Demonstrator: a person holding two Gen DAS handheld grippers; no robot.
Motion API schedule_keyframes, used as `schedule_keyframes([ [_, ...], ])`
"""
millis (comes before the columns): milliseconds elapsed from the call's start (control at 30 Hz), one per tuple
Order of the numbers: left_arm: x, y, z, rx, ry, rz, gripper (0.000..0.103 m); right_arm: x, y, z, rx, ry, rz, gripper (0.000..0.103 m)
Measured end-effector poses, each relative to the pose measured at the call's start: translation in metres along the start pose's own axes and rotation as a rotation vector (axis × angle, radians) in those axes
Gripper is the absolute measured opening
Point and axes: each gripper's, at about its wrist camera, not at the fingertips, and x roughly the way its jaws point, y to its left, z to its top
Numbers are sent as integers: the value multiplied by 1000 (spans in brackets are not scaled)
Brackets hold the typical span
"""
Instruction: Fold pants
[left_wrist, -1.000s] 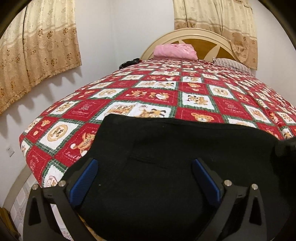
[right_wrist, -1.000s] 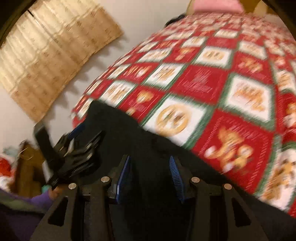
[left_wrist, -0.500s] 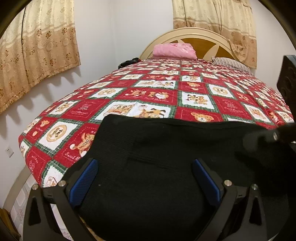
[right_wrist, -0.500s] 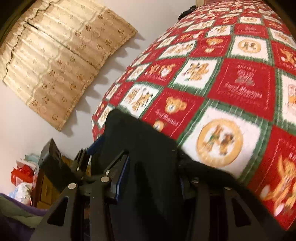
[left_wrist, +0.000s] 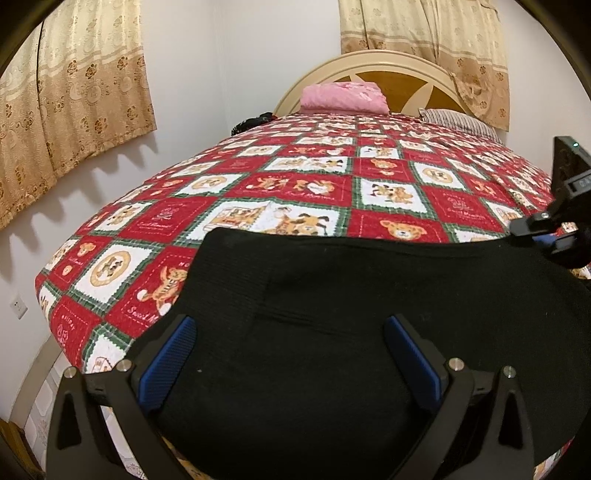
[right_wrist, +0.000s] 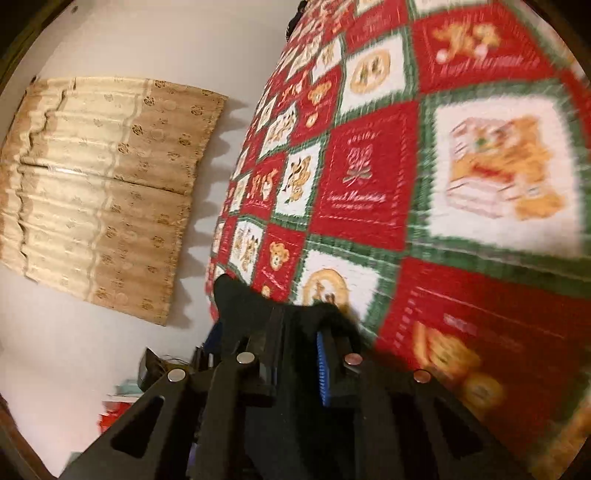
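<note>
Lifted, right gripper now pinches ribbed black pants above quilt.

The right gripper, a black two-finger tool with blue ribbed pads, is clamped on a bunched fold of the black fabric pants. Behind lies a red, green and white bear-patterned quilt. A beige floral curtain hangs on the wall.

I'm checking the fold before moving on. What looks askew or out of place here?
The pants overhang the bed's near edge rather than lying fully on it. The right gripper has pinched one edge up into a bunch. Nothing looks damaged.
</note>
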Motion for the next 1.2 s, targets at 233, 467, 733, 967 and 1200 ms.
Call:
schedule_keyframes([
  [233, 1, 0, 0, -6, -5, 4, 103, -56, 48, -37, -201, -259, -328, 18],
  [467, 1, -1, 1, -8, 0, 10, 103, -9, 42, -58, -225, -158, -433, 18],
  [733, 1, -1, 1, -16, 12, 15, 103, -189, 53, -58, -40, -737, -1045, 80],
  [967, 1, 0, 2, -21, 15, 16, 103, -302, -35, -53, 296, -706, -1512, 81],
  [1200, 1, -1, 3, -22, 13, 23, 103, -307, -86, -49, 340, -564, -1428, 48],
])
